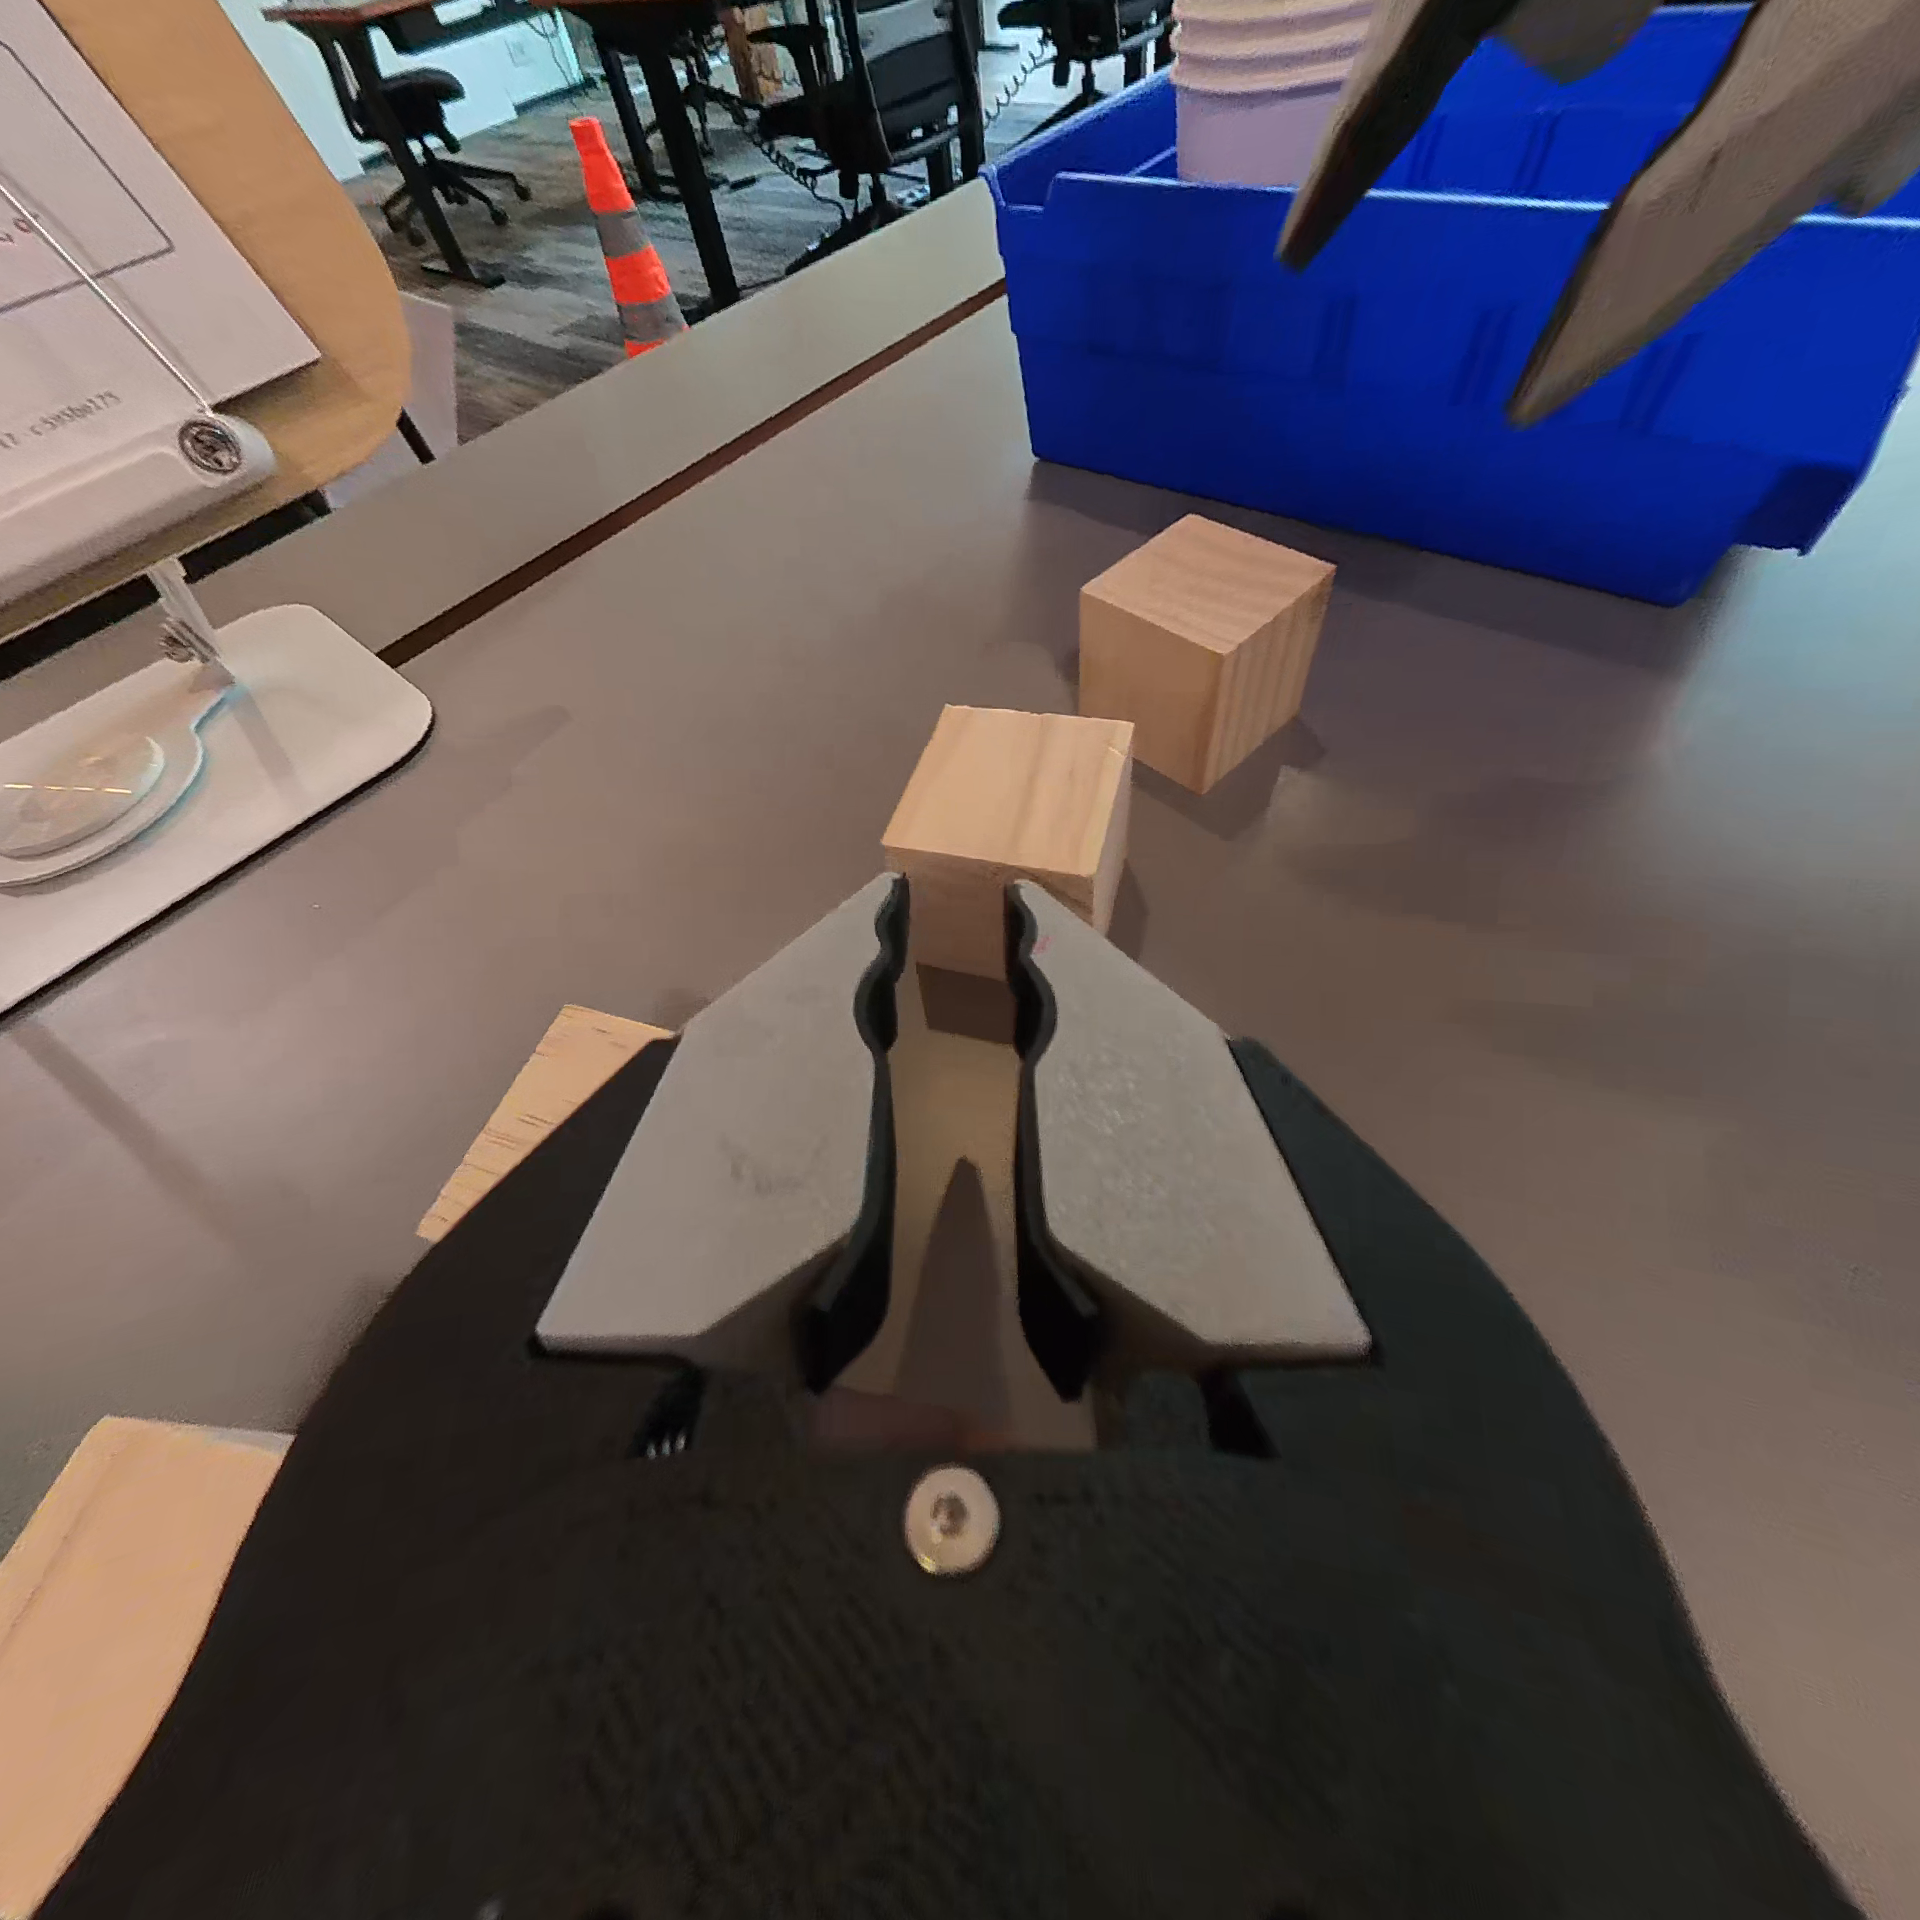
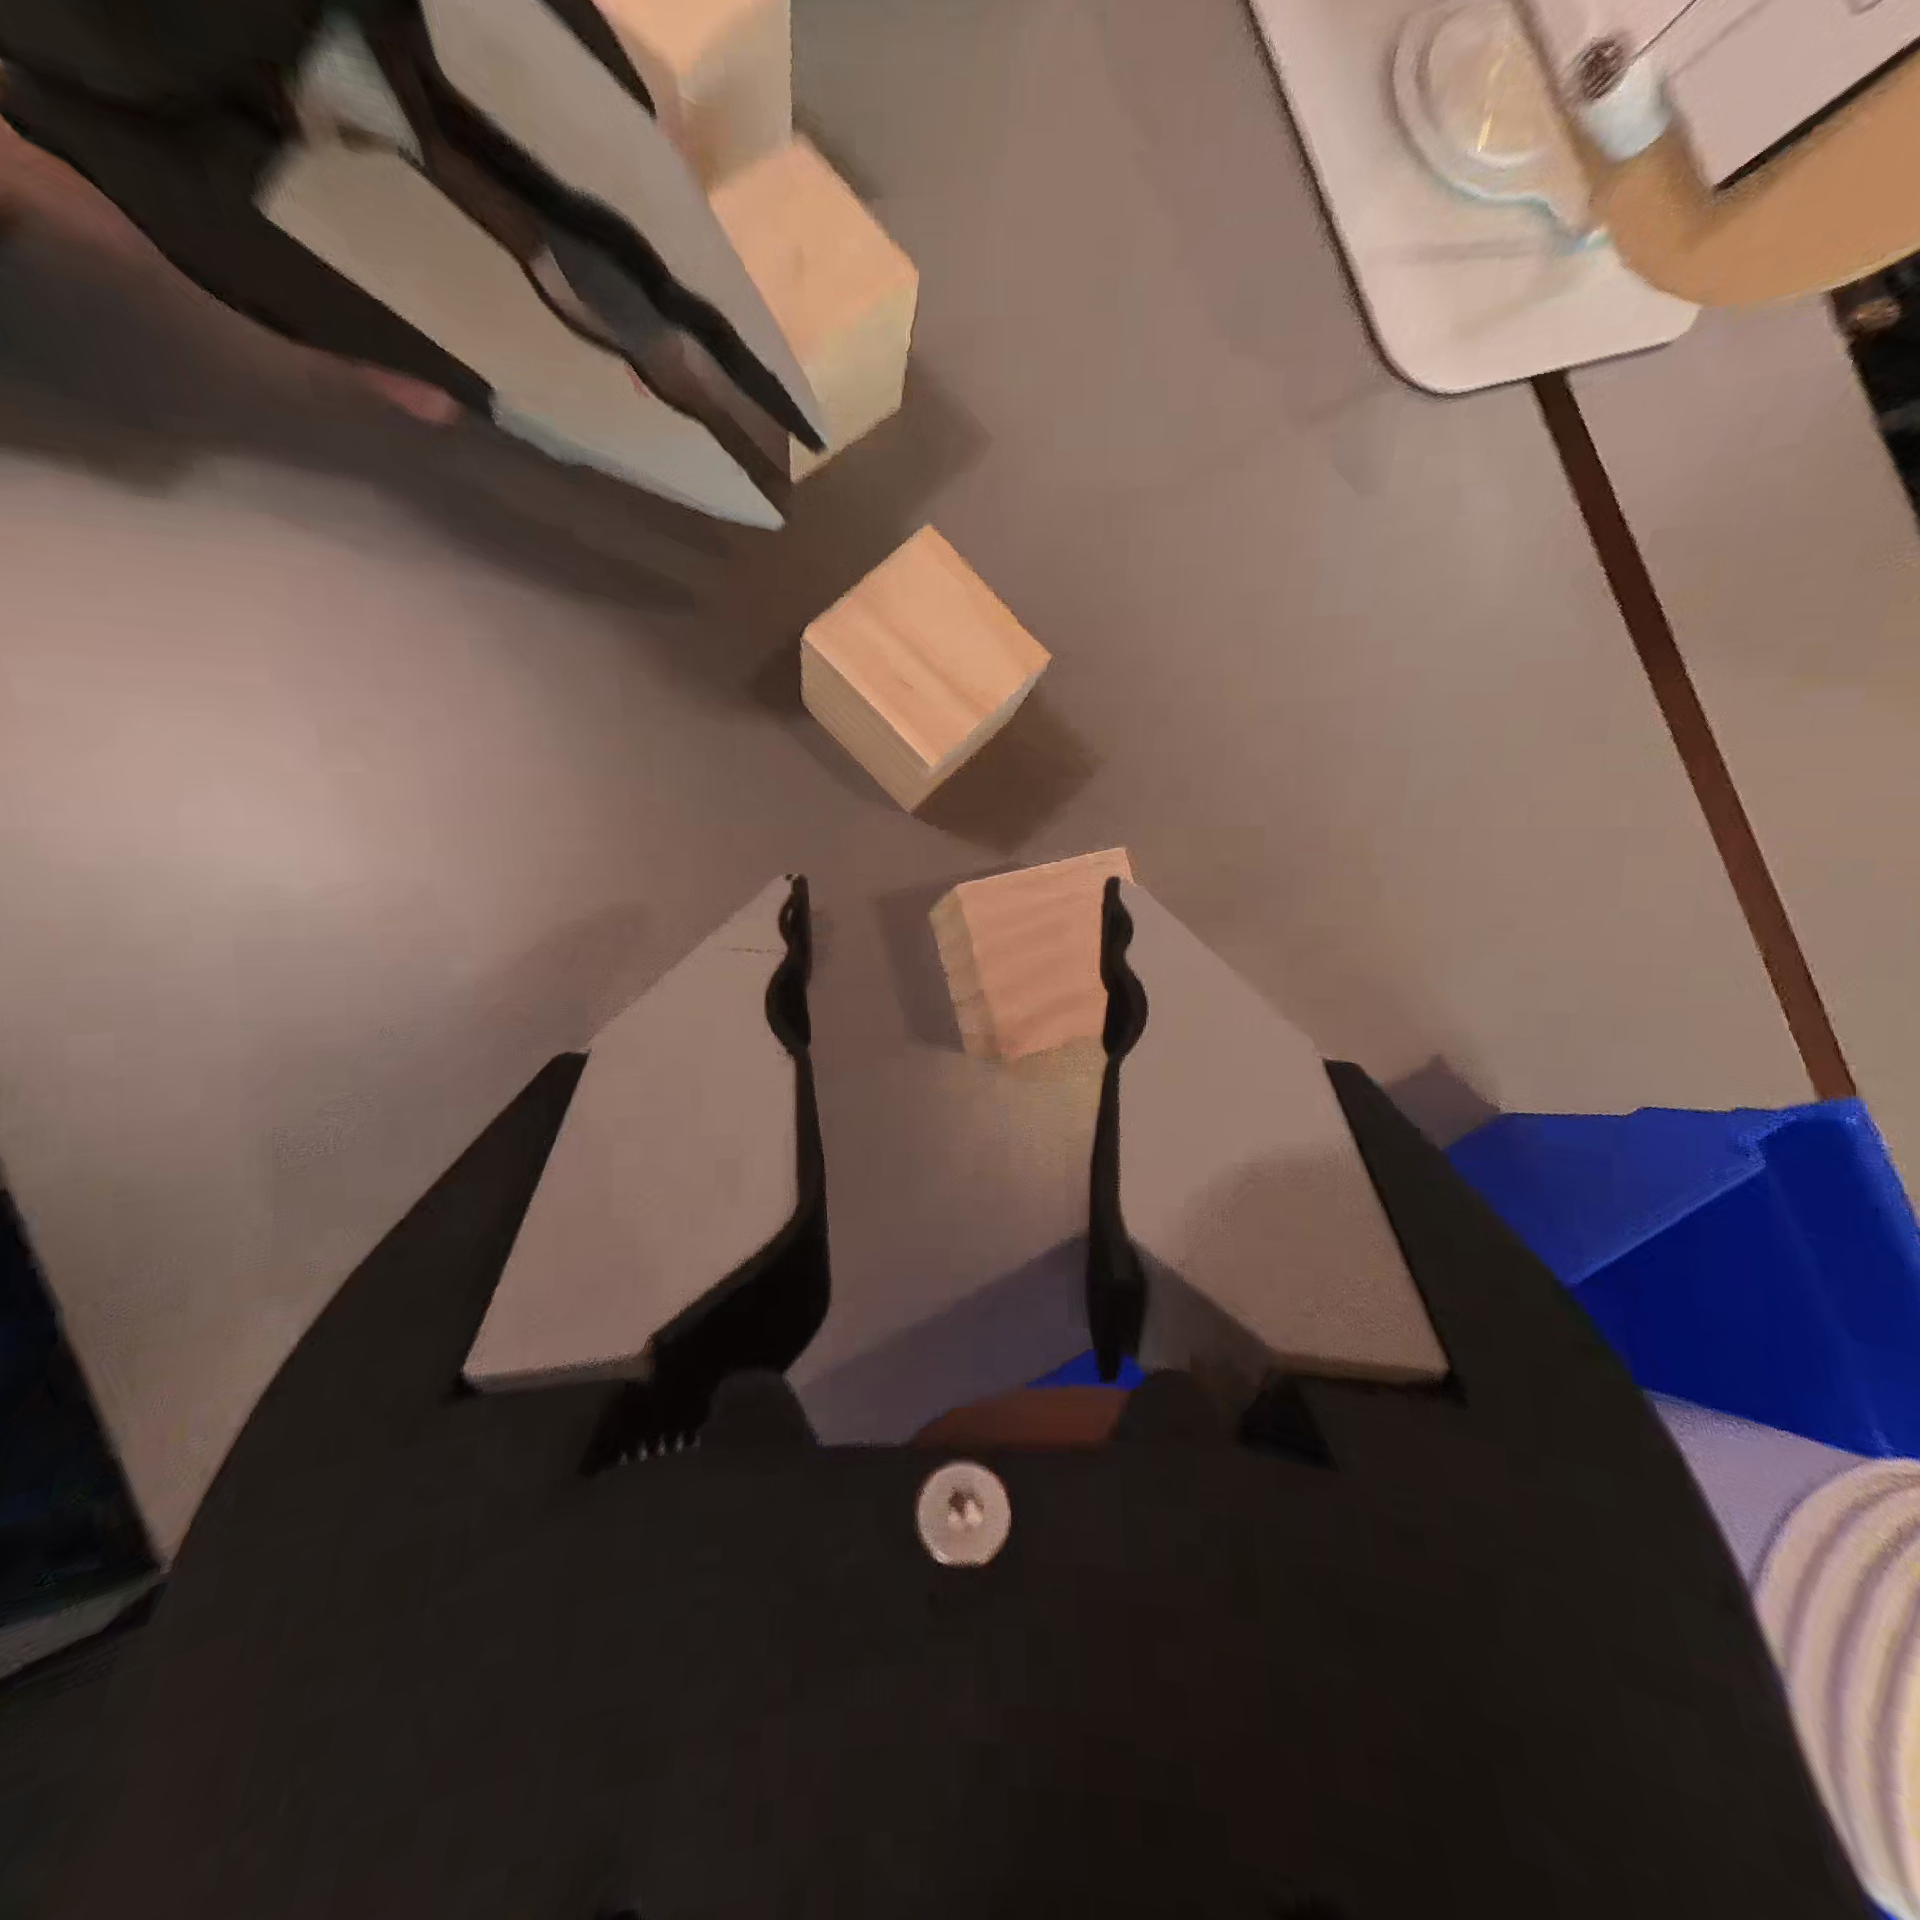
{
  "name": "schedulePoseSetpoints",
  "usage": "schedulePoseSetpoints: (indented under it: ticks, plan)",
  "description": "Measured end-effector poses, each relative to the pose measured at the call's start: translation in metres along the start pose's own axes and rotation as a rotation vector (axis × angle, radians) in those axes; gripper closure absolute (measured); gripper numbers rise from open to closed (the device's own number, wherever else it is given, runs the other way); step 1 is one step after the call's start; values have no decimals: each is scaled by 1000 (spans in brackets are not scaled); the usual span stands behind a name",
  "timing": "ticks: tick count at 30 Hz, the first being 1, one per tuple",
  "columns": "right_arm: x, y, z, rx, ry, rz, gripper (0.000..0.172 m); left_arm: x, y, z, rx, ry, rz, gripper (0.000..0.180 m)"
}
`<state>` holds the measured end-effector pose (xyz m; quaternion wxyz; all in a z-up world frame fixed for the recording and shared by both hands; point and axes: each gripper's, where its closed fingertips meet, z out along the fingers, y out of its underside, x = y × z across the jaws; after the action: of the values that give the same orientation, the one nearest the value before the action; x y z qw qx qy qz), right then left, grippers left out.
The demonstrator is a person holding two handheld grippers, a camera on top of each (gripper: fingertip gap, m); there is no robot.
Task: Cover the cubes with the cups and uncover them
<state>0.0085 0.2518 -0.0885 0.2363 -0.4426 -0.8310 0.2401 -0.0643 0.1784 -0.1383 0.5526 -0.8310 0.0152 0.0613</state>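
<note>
Four bare wooden cubes in a loose row across the grey table (image 1: 727,582), none under a cup. Left gripper (image 1: 956,914) low over the row, fingers slightly parted, nothing grasped, a light wooden cube (image 1: 1013,800) just beyond the tips. A second cube (image 1: 1205,644) farther on, near the blue bin (image 1: 1351,416) at the table's far right corner. Two more cubes partly hidden under the left gripper's body, one (image 1: 561,1101) at its left flank, the other (image 1: 125,1579) near the table's near edge. Lilac cups (image 1: 1257,94) stacked inside the bin. Right gripper (image 2: 956,935) above the table beside the bin, fingers spread wide and released, the cube nearest the bin (image 2: 1023,951) lying below and between them, nothing gripped. White stand base (image 1: 208,748) by the table's left edge.
</note>
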Motion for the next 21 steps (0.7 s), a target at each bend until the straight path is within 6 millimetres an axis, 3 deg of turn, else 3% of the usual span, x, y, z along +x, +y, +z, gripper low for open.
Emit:
schedulePoseSetpoints:
  ticks: [5,10,13,17,21]
  plan:
    - [24,23,49,-226,38,-53,113,8,2,3,-18,36,4,162]
    - [31,76,80,-524,-23,-97,110,13,4,4,-34,48,37,161]
    - [29,77,90,-522,-31,-97,110,13,1,2,-24,51,33,161]
    - [30,54,73,-435,-7,-78,110,11,0,1,-18,47,30,161]
    - [51,26,13,-270,74,63,110,9,1,1,-22,38,31,161]
